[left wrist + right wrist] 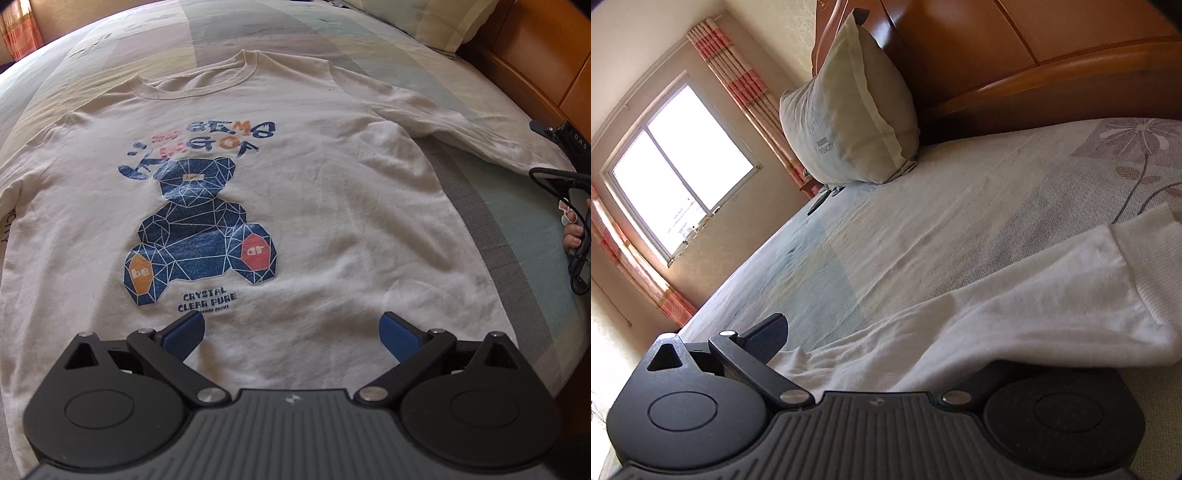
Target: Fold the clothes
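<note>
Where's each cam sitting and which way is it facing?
Left wrist: above the shirt's hem, facing its collar; open left gripper shows, plus the right gripper and fingers at the right edge.
Right wrist: low at the sleeve, facing pillow and window; one finger shows.
Shared: sleeve, bed.
</note>
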Tool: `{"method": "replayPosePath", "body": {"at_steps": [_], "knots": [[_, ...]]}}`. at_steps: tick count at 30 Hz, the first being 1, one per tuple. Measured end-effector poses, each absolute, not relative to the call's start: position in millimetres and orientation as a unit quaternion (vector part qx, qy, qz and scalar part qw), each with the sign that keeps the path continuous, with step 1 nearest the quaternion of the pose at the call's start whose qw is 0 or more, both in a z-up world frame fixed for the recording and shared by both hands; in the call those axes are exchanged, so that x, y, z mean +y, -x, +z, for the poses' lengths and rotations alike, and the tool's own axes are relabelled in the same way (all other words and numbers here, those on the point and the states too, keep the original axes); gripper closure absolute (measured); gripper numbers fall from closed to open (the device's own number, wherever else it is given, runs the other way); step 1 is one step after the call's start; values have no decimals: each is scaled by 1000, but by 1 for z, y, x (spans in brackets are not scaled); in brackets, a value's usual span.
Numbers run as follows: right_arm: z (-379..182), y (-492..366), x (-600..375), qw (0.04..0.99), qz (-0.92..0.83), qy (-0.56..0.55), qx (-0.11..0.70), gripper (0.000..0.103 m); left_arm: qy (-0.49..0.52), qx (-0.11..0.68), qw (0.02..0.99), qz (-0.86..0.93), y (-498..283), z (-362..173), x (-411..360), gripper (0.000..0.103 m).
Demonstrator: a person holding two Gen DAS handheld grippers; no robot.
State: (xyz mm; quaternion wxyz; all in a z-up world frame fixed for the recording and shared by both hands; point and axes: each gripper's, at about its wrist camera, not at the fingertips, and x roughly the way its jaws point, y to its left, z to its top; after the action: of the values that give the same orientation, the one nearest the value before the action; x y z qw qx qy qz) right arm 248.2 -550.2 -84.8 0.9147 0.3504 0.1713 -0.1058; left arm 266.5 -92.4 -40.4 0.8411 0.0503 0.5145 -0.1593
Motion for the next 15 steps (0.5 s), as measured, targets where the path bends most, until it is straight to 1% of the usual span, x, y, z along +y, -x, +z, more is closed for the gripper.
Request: {"method": "replayPosePath", "body": {"at_steps": [6, 10, 15], "knots": [[-86, -228, -553, 894, -111, -406, 154, 0, -37, 518, 841, -153, -268, -42, -85, 3], [-92, -214, -568, 875, -88, -460, 119, 0, -28, 518, 841, -152, -272, -43, -83, 3], [-103, -201, -584, 839, -88, -533, 54, 1, -31, 519, 839, -160, -270, -44, -84, 3]]}}
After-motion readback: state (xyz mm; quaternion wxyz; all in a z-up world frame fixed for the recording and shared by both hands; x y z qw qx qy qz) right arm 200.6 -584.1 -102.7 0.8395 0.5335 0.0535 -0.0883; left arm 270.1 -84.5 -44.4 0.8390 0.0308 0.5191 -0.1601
